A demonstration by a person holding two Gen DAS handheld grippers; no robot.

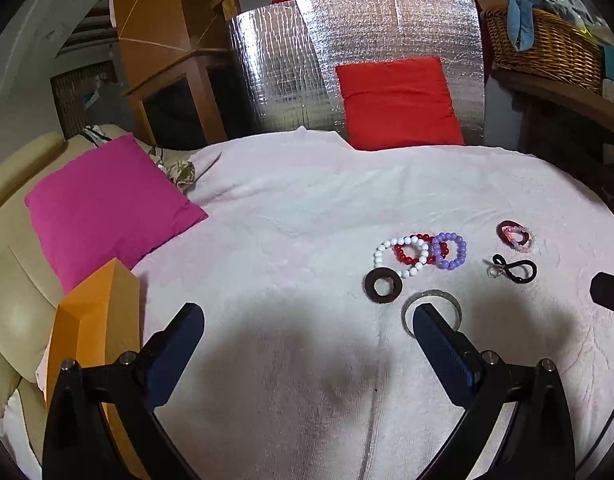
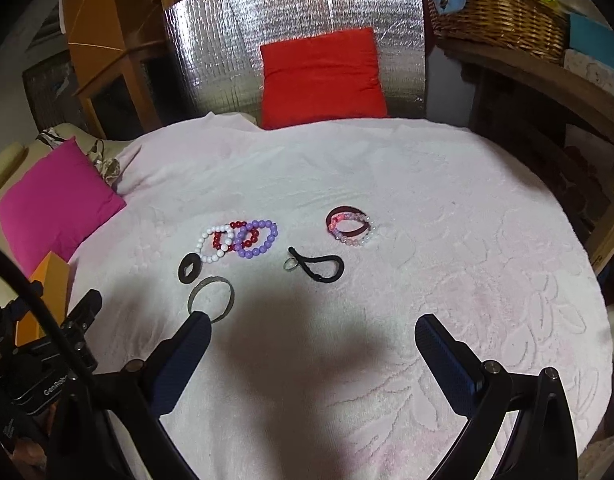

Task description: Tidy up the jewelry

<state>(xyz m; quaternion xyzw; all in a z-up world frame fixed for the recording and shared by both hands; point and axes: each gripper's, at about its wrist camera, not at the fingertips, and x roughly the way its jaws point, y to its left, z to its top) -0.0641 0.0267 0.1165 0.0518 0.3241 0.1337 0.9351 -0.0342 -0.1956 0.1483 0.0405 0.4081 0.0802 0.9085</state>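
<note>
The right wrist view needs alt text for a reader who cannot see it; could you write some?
Open right gripper above a pale pink blanket bearing white, red and purple bead bracelets, overlapping.

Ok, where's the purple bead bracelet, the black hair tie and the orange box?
purple bead bracelet (image 2: 255,242): right wrist view, on its lower beads.
black hair tie (image 2: 321,266): right wrist view, on its band.
orange box (image 1: 93,312): left wrist view, on its side.
</note>
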